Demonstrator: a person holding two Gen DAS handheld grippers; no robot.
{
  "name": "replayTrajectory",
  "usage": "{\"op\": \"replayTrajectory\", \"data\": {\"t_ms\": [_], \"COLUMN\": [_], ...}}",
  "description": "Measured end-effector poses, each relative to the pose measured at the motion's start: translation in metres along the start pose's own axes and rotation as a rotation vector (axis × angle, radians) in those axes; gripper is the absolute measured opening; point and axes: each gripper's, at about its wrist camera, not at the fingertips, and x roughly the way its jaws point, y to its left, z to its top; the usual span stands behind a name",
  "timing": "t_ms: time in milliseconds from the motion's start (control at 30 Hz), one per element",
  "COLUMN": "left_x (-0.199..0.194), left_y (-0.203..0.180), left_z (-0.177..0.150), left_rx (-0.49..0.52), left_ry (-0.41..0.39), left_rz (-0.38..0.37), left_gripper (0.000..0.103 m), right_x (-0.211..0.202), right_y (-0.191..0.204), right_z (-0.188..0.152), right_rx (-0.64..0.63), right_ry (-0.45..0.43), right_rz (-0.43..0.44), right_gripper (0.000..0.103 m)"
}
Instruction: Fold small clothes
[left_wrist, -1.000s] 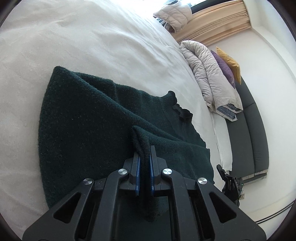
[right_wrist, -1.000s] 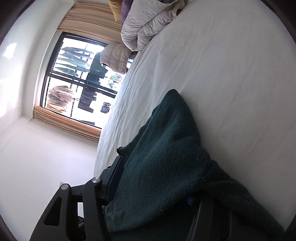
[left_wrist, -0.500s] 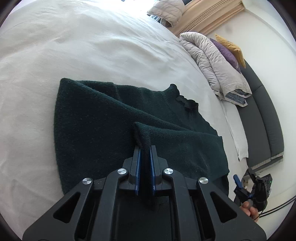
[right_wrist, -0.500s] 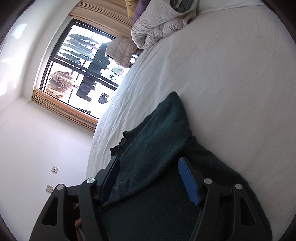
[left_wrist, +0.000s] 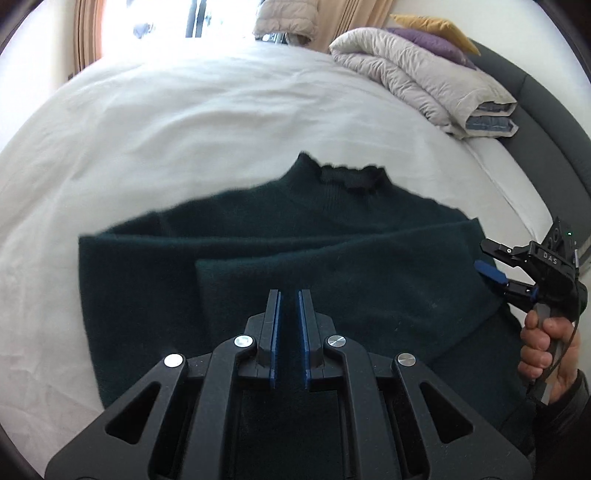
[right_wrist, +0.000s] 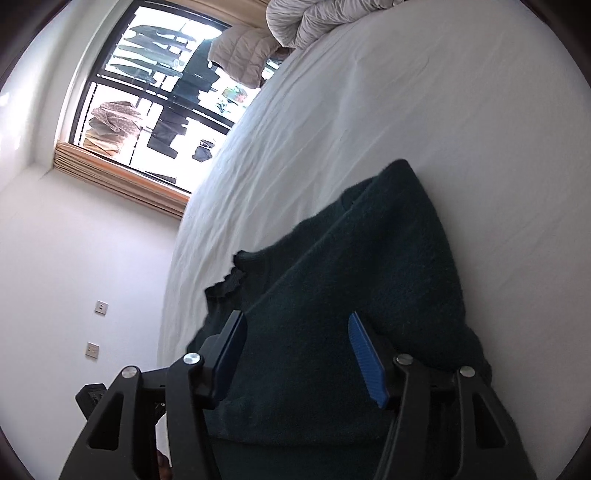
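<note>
Sweater (left_wrist: 332, 266): one, dark green, lies under both tools on the white bed (left_wrist: 184, 129). Left tool (left_wrist: 289, 325) is closed, gripping nothing. Right tool (right_wrist: 295, 350) stands open, just closing, above it. Farther: one folded quilt (left_wrist: 424, 81), two cushions (left_wrist: 436, 33), one window (right_wrist: 155, 85).

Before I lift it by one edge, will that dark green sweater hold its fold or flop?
Probably flops: the sweater lies in soft folded layers on the bed sheet. Its fuzzy knit likely resists slipping. Looks thick, so perhaps heavyish.
</note>
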Motion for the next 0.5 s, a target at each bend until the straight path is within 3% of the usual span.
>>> {"op": "replayTrajectory", "data": {"t_ms": [100, 167, 267, 367, 400, 500], "left_x": [0.003, 0.002, 0.005, 0.010, 0.011, 0.012], "left_y": [0.014, 0.017, 0.019, 0.022, 0.023, 0.025], "left_z": [-0.018, -0.021, -0.020, -0.022, -0.023, -0.025], "left_rx": [-0.012, -0.029, -0.016, -0.030, -0.037, -0.037], "left_ry": [-0.051, -0.049, -0.049, -0.063, -0.064, -0.065], "left_rz": [-0.066, -0.090, -0.082, -0.077, -0.076, -0.076], "left_gripper": [0.008, 0.008, 0.008, 0.008, 0.008, 0.008], "right_x": [-0.007, -0.023, -0.052, -0.069, -0.068, -0.044], "right_y": [-0.028, -0.047, -0.051, -0.028, -0.016, 0.010], "right_z": [0.006, 0.011, 0.012, 0.002, -0.003, -0.021], "right_rx": [0.021, 0.067, 0.076, 0.045, 0.007, -0.083], "right_ry": [-0.003, -0.037, -0.113, -0.129, -0.112, -0.012], "right_rz": [0.015, 0.025, -0.051, 0.073, 0.107, 0.144], "right_gripper": [0.002, 0.000, 0.014, 0.024, 0.032, 0.038]}}
